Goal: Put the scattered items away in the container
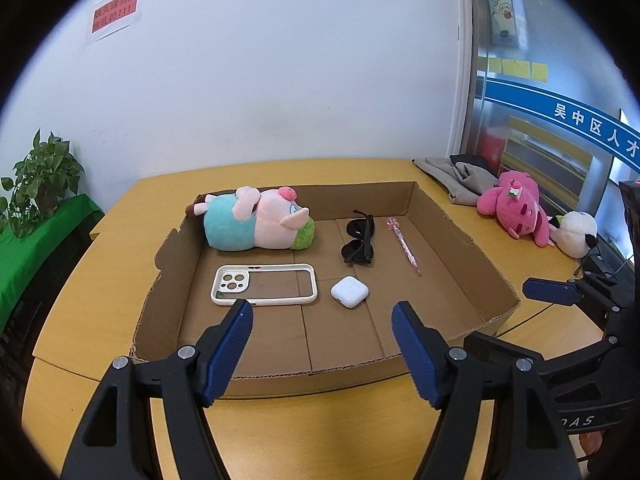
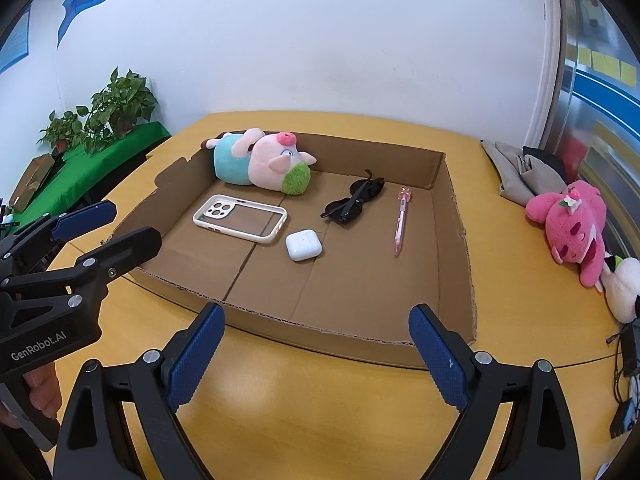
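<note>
Currently I have both grippers hovering at the near edge of the cardboard box [image 1: 452, 216], left gripper [image 1: 322, 354] and right gripper [image 2: 316, 356] each spread wide and holding nothing. Inside the box, ahead of my grippers: phone case [image 1: 264, 284] lying flat, long axis left-right, camera end to the left; earbud case [image 1: 349, 291] just right of it; sunglasses [image 1: 359, 242] and pink pen [image 1: 403, 245] running front-to-back; plush pig [image 1: 256, 223] on its side along the far wall.
</note>
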`<move>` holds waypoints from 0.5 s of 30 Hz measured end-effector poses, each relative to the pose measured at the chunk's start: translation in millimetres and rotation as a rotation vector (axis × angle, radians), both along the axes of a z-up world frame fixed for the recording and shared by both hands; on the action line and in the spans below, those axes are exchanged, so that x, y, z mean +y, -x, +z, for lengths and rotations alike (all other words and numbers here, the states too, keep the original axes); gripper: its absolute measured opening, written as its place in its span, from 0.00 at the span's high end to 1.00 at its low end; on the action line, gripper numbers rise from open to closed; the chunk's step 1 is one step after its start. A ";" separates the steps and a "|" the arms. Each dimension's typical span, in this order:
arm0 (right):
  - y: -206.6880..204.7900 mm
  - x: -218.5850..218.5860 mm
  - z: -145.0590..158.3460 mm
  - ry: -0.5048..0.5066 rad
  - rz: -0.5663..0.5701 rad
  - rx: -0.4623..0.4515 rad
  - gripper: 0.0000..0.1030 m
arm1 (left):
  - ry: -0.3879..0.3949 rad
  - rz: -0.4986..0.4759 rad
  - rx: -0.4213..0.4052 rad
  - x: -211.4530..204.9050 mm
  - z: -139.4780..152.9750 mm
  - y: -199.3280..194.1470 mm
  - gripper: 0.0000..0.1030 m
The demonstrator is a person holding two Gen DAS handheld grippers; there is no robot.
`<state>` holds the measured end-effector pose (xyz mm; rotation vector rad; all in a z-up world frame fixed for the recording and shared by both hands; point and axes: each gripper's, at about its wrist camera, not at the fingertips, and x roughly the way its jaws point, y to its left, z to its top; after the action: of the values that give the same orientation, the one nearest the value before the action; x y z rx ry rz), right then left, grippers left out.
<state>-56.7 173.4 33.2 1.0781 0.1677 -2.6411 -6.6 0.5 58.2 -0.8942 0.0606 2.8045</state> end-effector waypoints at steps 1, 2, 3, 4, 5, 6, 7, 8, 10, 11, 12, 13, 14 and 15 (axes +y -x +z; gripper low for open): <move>-0.2 -0.2 -0.3 0.000 0.000 0.000 0.07 | 0.003 0.003 -0.002 0.1 -0.4 -0.1 0.30; -0.1 -0.3 -0.6 0.002 0.001 -0.001 0.07 | 0.006 0.006 -0.003 -0.2 -0.5 -0.2 0.30; 0.1 -0.2 -0.9 0.002 0.001 -0.002 0.07 | 0.005 0.006 -0.003 -0.5 -0.5 -0.6 0.30; 0.3 -0.3 -1.1 0.001 -0.001 -0.001 0.07 | 0.003 0.008 -0.003 -1.0 -0.2 -0.5 0.30; 0.5 -0.4 -0.9 0.001 -0.002 -0.001 0.07 | 0.001 0.014 -0.003 -1.4 -0.6 -0.4 0.30; 0.3 -0.4 -0.7 0.003 -0.001 0.000 0.07 | -0.001 0.018 -0.003 -1.8 -1.1 -0.1 0.30; 0.2 -0.4 -0.7 0.003 -0.001 0.000 0.07 | -0.002 0.020 -0.005 -2.4 -1.6 0.5 0.30; 0.5 -0.7 -1.1 0.001 -0.002 -0.002 0.07 | -0.002 0.021 -0.008 -2.8 -2.4 1.1 0.30; 1.1 -1.0 -1.3 -0.001 -0.002 -0.006 0.07 | 0.000 0.023 -0.014 -3.4 -4.2 2.3 0.30; 1.3 -1.0 -1.5 -0.002 -0.003 -0.008 0.07 | 0.000 0.028 -0.016 -4.0 -5.0 2.7 0.30; 1.1 -1.3 -1.6 -0.002 -0.003 -0.009 0.07 | -0.002 0.032 -0.016 -4.8 -5.6 3.1 0.30; 0.8 -1.7 -1.7 -0.002 -0.002 -0.010 0.07 | -0.005 0.035 -0.017 -5.6 -6.0 3.2 0.30; 0.5 -2.0 -1.9 -0.003 -0.002 -0.011 0.07 | -0.008 0.038 -0.019 -6.4 -6.5 3.6 0.30; 0.6 -2.3 -2.2 -0.004 -0.002 -0.012 0.07 | -0.010 0.039 -0.020 -6.8 -6.8 3.6 0.30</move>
<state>-57.3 171.2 30.9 1.0961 0.1695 -2.6365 -10.2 -6.3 51.5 -0.9304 0.0265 2.8293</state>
